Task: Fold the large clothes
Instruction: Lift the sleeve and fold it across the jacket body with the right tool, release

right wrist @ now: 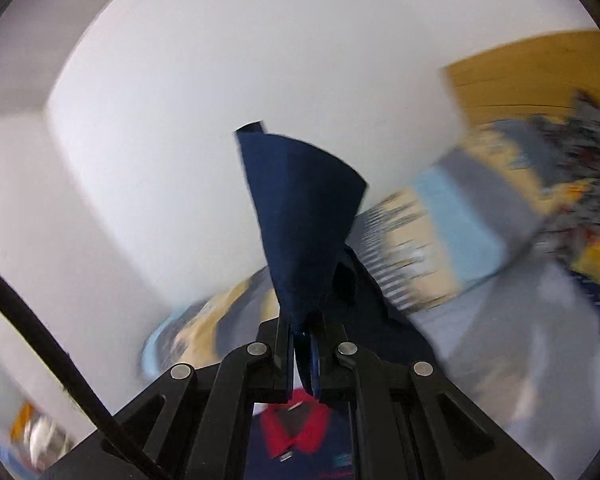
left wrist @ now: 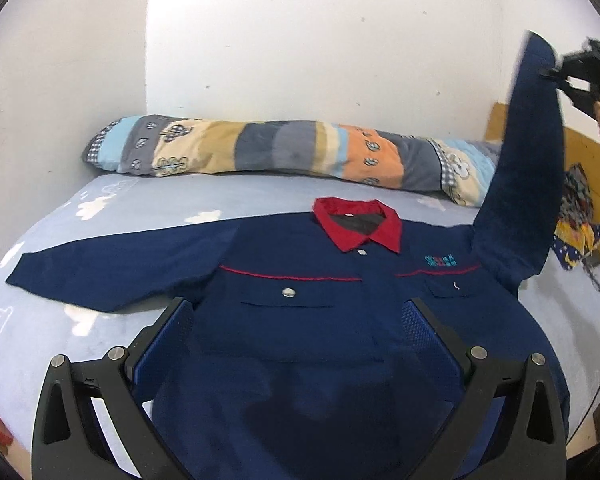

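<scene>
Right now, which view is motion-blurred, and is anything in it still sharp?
Right wrist view: bedding and pillow smeared, but the right gripper and clamped sleeve stay sharp. Left wrist view: crisp shirt, only fisheye bending at edges.

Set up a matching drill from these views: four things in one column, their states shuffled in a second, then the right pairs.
1. right tongs
2. left tongs
3. collar
4. far sleeve

a. red, lying flat on the shirt
b. spread out flat on the bed
c. wide open above the shirt front
d. clamped on a lifted sleeve

Pairs: 1-d, 2-c, 3-a, 4-b
</scene>
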Demonstrator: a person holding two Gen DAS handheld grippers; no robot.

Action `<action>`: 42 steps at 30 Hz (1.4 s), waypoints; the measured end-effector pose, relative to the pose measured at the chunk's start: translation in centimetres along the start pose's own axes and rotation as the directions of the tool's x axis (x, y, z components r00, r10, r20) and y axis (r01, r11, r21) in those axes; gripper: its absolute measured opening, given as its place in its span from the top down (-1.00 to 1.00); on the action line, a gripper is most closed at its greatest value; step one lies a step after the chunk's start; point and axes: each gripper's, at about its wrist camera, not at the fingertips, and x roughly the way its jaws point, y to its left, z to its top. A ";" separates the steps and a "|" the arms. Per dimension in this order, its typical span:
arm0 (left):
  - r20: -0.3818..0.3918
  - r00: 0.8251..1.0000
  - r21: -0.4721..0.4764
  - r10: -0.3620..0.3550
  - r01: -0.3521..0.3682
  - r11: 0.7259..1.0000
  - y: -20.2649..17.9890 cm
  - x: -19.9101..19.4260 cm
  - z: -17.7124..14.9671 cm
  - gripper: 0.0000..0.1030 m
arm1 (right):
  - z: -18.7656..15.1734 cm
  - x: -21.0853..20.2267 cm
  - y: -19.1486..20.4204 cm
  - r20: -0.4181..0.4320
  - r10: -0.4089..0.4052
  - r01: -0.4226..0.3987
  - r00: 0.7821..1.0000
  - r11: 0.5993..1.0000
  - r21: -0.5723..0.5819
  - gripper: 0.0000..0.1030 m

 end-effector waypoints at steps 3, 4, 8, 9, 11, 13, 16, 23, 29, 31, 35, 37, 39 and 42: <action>0.011 1.000 -0.025 0.017 -0.016 1.000 1.8 -1.1 0.0 -1.00 | -5.0 3.9 7.6 -0.110 0.070 -0.080 0.991 0.993 -0.088 0.87; 0.010 1.000 -0.032 0.023 -0.022 0.999 2.3 -1.3 0.0 -1.00 | -7.1 5.2 9.7 -0.149 0.080 -0.097 0.986 0.989 -0.112 0.87; 0.005 0.999 -0.077 0.038 -0.038 0.996 4.5 -2.3 -0.2 -1.00 | -17.4 11.2 15.7 -0.332 0.107 -0.171 0.937 0.970 -0.170 0.87; 0.006 0.999 -0.088 0.040 -0.039 0.995 5.0 -2.5 -0.3 -1.00 | -20.1 12.6 16.6 -0.371 0.106 -0.184 0.922 0.966 -0.181 0.87; 0.003 0.999 -0.108 0.044 -0.043 0.993 5.8 -2.8 -0.4 -1.00 | -25.9 15.2 18.1 -0.447 0.090 -0.199 0.890 0.959 -0.202 0.87; -0.004 0.999 -0.120 0.042 -0.042 0.992 6.1 -2.8 -0.5 -1.00 | -31.8 17.7 18.6 -0.514 0.042 -0.193 0.857 0.950 -0.245 0.87; -0.007 0.999 -0.113 0.042 -0.042 0.993 5.9 -2.8 -0.4 -1.00 | -38.9 20.5 17.7 -0.579 -0.054 -0.157 0.814 0.938 -0.308 0.88; 0.018 0.999 -0.120 0.051 -0.048 0.992 6.4 -3.7 -0.1 -1.00 | -43.3 22.0 15.3 -0.669 -0.153 -0.190 0.728 0.891 -0.411 0.20; -0.006 0.996 -0.210 0.088 -0.087 0.974 8.8 -3.1 0.2 -1.00 | -37.5 16.0 12.4 -0.528 -0.067 -0.188 0.847 0.891 -0.414 -0.50; -0.021 0.995 -0.220 0.097 -0.099 0.970 9.1 -2.7 0.1 -1.00 | -36.4 15.8 9.1 -0.491 -0.163 -0.087 0.856 0.890 -0.447 -0.50; -0.029 0.992 -0.202 0.126 -0.129 0.971 9.1 -2.0 0.2 -1.00 | -37.2 17.5 2.1 -0.578 -0.369 0.064 0.728 0.876 -0.479 -0.50; -0.038 0.990 -0.201 0.138 -0.142 0.969 9.2 -1.6 0.1 -1.00 | -36.6 15.8 1.5 -0.585 -0.341 0.024 0.736 0.876 -0.481 -0.48; -0.053 0.988 -0.199 0.147 -0.155 0.968 9.3 -1.2 -0.1 -1.00 | -35.1 13.5 1.4 -0.589 -0.282 0.005 0.757 0.904 -0.427 -0.48; -0.073 0.987 -0.194 0.145 -0.156 0.969 9.5 -0.5 -0.3 -1.00 | -33.9 9.8 0.8 -0.608 -0.225 -0.021 0.762 0.929 -0.370 -0.50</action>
